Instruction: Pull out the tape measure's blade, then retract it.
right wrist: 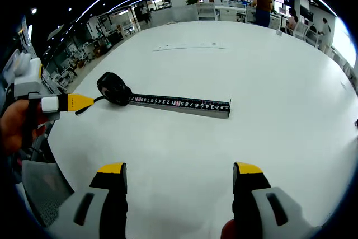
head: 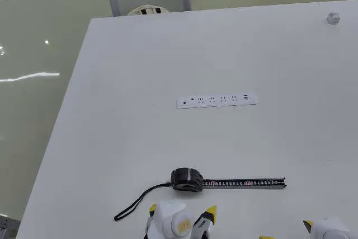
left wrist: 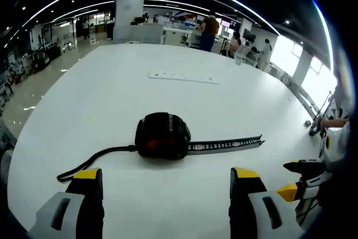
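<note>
Tape measure lies near the front edge of the white table. Its blade lies flat on the table, extended to the right, and its strap trails off to the left front. The left gripper sits just short of the case, jaws spread wide and holding nothing. The right gripper is likewise spread and empty, set back from the blade's end hook. A power strip lies well beyond, clear of the work.

Judged risks:
- Nothing pins the case, so a touch on the release may send it skidding.
- An unguided blade may whip back and kick at the hook.
- A jaw closing low may catch the strap instead of the case.
- Whether the lock is engaged cannot be told.
</note>
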The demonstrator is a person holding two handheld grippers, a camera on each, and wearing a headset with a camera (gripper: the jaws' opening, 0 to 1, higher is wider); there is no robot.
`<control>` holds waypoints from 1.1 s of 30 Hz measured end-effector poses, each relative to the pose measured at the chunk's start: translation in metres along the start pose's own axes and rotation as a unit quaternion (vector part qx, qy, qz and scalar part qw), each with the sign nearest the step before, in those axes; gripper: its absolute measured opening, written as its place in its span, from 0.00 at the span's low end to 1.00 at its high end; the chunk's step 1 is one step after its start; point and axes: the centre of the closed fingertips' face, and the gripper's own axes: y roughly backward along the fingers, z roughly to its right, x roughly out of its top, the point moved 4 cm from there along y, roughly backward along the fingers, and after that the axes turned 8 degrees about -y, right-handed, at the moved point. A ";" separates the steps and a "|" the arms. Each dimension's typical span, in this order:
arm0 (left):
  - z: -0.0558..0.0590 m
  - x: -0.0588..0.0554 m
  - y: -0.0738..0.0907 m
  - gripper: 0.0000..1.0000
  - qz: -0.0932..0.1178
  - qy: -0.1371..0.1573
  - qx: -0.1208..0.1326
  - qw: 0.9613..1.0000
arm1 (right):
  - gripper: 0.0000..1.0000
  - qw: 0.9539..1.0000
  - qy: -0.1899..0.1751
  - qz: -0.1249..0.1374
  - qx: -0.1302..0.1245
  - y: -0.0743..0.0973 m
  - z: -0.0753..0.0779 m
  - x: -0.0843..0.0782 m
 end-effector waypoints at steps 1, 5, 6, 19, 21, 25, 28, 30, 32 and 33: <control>0.000 0.000 0.000 0.91 0.000 0.000 0.001 1.000 | 0.79 1.000 0.001 0.000 0.000 0.000 0.000 0.000; 0.000 0.001 -0.002 0.89 -0.001 0.001 0.001 1.000 | 0.79 1.000 0.005 -0.004 0.000 -0.003 0.002 0.001; 0.000 0.001 -0.002 0.89 -0.001 0.001 0.002 1.000 | 0.79 1.000 0.006 -0.004 0.000 -0.003 0.002 0.001; -0.003 0.011 -0.021 0.87 0.001 0.003 0.014 1.000 | 0.77 0.999 0.041 -0.017 0.007 -0.021 0.021 0.016; -0.003 0.013 -0.023 0.86 0.002 0.004 0.015 1.000 | 0.76 0.999 0.044 -0.020 0.010 -0.023 0.023 0.019; -0.003 0.014 -0.027 0.85 0.001 0.001 0.015 1.000 | 0.74 0.998 0.050 -0.021 0.012 -0.027 0.024 0.021; -0.003 0.015 -0.029 0.85 0.000 0.002 0.017 1.000 | 0.74 0.998 0.054 -0.024 0.016 -0.030 0.025 0.022; -0.003 0.014 -0.031 0.85 -0.001 0.001 0.018 1.000 | 0.74 0.998 0.060 -0.025 0.017 -0.032 0.025 0.023; -0.003 0.014 -0.033 0.84 -0.002 0.002 0.019 1.000 | 0.72 0.997 0.064 -0.027 0.021 -0.033 0.025 0.025; -0.003 0.014 -0.034 0.83 -0.002 0.001 0.020 1.000 | 0.71 0.997 0.070 -0.028 0.021 -0.035 0.027 0.026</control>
